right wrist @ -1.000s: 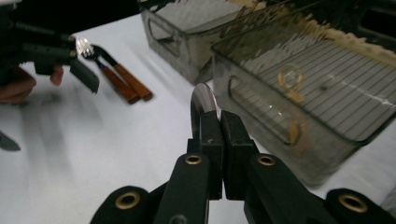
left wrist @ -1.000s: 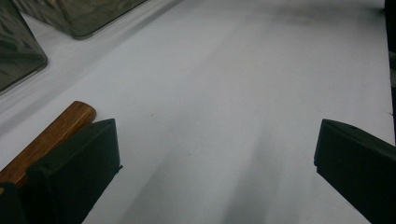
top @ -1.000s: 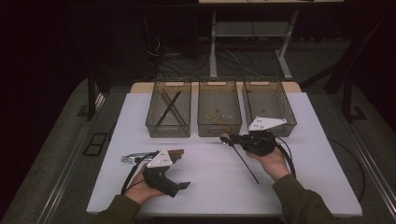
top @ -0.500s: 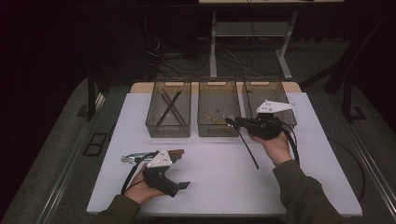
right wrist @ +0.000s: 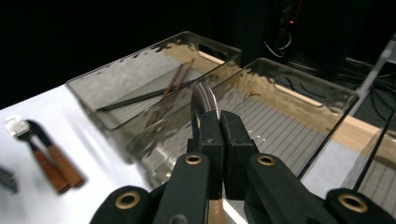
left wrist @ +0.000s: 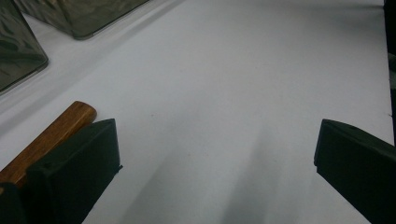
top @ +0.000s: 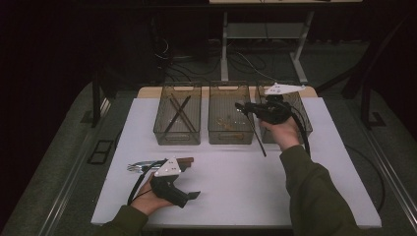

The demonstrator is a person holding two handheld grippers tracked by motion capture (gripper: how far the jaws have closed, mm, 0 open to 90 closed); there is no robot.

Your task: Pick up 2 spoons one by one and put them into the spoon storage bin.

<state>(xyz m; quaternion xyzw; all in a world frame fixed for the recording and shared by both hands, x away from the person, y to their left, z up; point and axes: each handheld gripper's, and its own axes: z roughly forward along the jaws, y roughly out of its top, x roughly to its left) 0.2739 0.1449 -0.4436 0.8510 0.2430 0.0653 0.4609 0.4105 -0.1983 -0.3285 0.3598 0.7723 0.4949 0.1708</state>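
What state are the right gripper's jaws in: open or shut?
Shut. The right gripper has its jaws pressed together on a thin dark utensil, held above the middle bin.

room: dark | floor (top: 54,162): grey carpet, lower left | desk frame (top: 265,34): pale, top centre | cables (top: 196,61): tangled beneath

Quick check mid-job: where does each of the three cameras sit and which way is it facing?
High view: above the near table edge, looking forward and down on the white table and three bins; both forearms, left gripper, right gripper show.
Left gripper view: low over the table between its wide-apart jaws, beside a wooden handle.
Right gripper view: raised, looking over the middle bin; jaws shut on a spoon.
Shared: the left bin's sticks show in the right gripper view and the high view.
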